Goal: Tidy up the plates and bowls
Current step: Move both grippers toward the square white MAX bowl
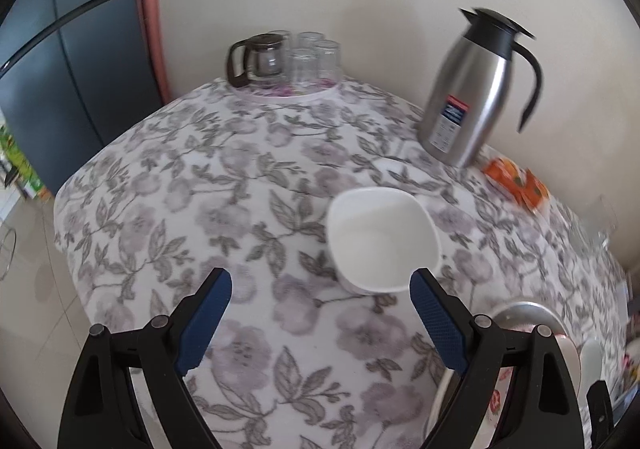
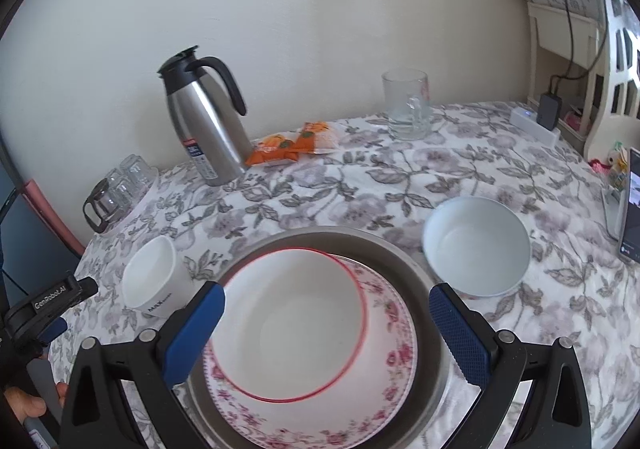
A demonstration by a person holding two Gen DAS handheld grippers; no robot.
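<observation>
A white square bowl point(image 1: 380, 241) stands on the flowered tablecloth just ahead of my left gripper point(image 1: 322, 277), off its right fingertip and not between the pads. That gripper is open and holds nothing. In the right wrist view a red-rimmed white bowl point(image 2: 296, 329) rests on a pink-flowered plate point(image 2: 396, 369) inside a round metal pan point(image 2: 424, 285). My right gripper point(image 2: 326, 293) hovers open over this stack, its pads clear of the rim. A round white bowl point(image 2: 476, 245) stands to the right of the pan. The square bowl point(image 2: 150, 281) stands to its left, with the left gripper point(image 2: 56, 297) beside it.
A steel thermos jug point(image 2: 208, 125) and orange packets point(image 2: 296, 143) stand near the back wall. A glass mug point(image 2: 408, 105) is further right, a coffee pot with glasses point(image 1: 288, 57) at the far corner. A phone point(image 2: 630, 205) leans at the right edge, near a power strip point(image 2: 536, 125).
</observation>
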